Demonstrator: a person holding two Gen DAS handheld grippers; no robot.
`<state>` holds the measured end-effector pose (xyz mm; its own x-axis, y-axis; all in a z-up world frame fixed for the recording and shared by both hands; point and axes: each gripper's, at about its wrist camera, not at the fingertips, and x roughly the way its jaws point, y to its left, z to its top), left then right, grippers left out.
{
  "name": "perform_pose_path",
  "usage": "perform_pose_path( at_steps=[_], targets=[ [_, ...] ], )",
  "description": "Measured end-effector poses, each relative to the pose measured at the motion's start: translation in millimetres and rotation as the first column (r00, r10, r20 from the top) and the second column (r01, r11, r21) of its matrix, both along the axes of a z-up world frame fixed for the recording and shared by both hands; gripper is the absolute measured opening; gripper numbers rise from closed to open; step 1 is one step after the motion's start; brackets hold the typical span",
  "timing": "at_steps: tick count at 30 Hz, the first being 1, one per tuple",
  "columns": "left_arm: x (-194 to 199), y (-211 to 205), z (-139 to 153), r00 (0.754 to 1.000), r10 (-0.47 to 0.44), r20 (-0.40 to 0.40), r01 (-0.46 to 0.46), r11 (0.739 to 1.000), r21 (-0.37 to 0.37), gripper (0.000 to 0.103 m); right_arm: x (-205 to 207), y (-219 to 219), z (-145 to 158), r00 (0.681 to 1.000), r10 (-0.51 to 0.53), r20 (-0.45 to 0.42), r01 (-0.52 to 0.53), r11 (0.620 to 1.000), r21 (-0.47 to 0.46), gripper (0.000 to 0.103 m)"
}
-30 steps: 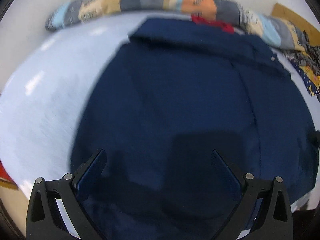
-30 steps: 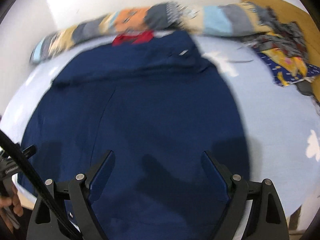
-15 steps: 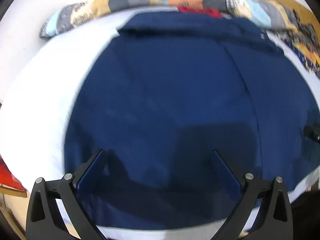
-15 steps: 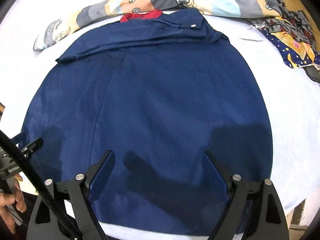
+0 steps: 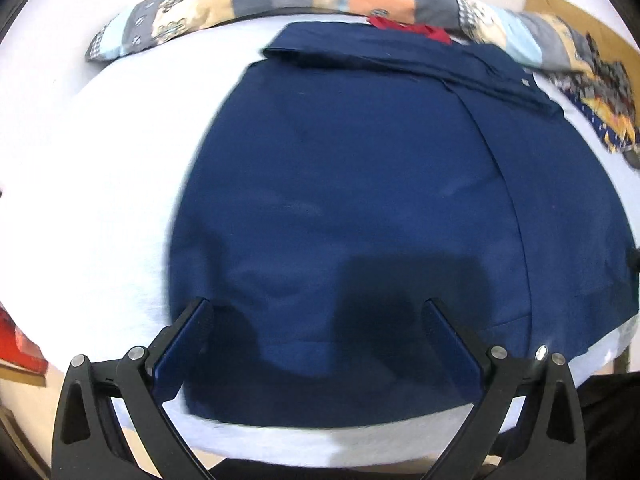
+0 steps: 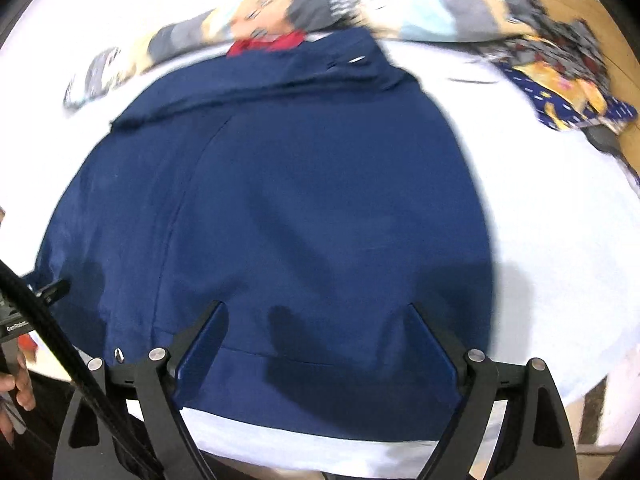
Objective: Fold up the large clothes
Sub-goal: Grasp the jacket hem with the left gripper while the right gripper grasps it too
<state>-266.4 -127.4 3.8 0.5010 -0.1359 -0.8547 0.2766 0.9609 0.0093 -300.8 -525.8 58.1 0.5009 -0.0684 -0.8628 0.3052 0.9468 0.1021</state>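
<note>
A large navy blue garment [image 5: 380,200] [image 6: 300,200] lies spread flat on a pale sheet, with a folded band along its far edge. My left gripper [image 5: 318,308] hovers open above the garment's near left part, nothing between its fingers. Over the near right part my right gripper [image 6: 318,308] is also open and holds nothing. The garment's near hem [image 6: 280,360] runs between the right fingers. At the left edge of the right wrist view a hand [image 6: 16,384] holds the left gripper's body [image 6: 24,312].
A long patchwork bolster [image 5: 320,4] [image 6: 280,20] lies along the far edge, with a red cloth [image 5: 408,30] [image 6: 266,42] tucked beside it. A heap of patterned clothes [image 5: 600,104] [image 6: 560,76] sits far right. The sheet's [image 5: 100,200] near edge is just below both grippers.
Both grippers have pulled back toward the near edge of the bed, so the garment's near hem and the sheet's edge now show. Both stay open.
</note>
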Motion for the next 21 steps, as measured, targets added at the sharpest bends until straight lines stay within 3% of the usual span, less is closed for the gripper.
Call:
perform_pose_path(
  at_steps=[2, 6, 7, 9, 10, 12, 15, 18, 20, 21],
  targets=[
    [5, 22, 4, 0.999, 0.046, 0.008, -0.046, 0.999, 0.0, 0.103, -16, -24, 4, 0.998, -0.061, 0.021, 0.06, 0.998, 0.03, 0.09],
    [8, 63, 12, 0.995, 0.097, -0.016, -0.098, 0.989, -0.114, 0.1, -46, -69, 1, 0.983, -0.184, 0.017, 0.181, 0.977, 0.113, 0.078],
    [9, 70, 12, 0.993, 0.114, -0.021, -0.116, 0.985, -0.127, 0.096, -50, -76, -3, 0.978, -0.209, 0.006, 0.206, 0.969, 0.139, 0.071],
    [14, 80, 8, 0.99, 0.129, -0.062, -0.138, 0.975, -0.172, 0.066, -59, -91, -16, 0.968, -0.251, -0.027, 0.251, 0.941, 0.228, 0.064],
    [17, 83, 5, 0.988, 0.125, -0.093, -0.143, 0.967, -0.21, 0.061, -61, -94, -22, 0.964, -0.263, -0.037, 0.262, 0.923, 0.28, 0.06],
    [19, 84, -1, 0.982, 0.111, -0.15, -0.15, 0.947, -0.283, 0.06, -62, -95, -37, 0.962, -0.268, -0.054, 0.266, 0.872, 0.411, 0.056],
    [18, 77, -1, 0.982, 0.119, -0.146, -0.155, 0.951, -0.267, 0.06, -61, -91, -46, 0.958, -0.274, -0.08, 0.28, 0.848, 0.45, 0.057],
    [17, 76, -1, 0.982, 0.12, -0.143, -0.155, 0.951, -0.267, 0.06, -59, -80, -45, 0.966, -0.248, -0.071, 0.252, 0.849, 0.464, 0.057],
    [18, 78, -2, 0.98, 0.128, -0.153, -0.166, 0.948, -0.27, 0.06, -61, -80, -43, 0.971, -0.237, -0.025, 0.209, 0.794, 0.571, 0.056],
    [19, 79, -3, 0.978, 0.132, -0.16, -0.172, 0.946, -0.274, 0.06, -62, -80, -43, 0.97, -0.242, -0.029, 0.217, 0.804, 0.554, 0.056]
  ],
)
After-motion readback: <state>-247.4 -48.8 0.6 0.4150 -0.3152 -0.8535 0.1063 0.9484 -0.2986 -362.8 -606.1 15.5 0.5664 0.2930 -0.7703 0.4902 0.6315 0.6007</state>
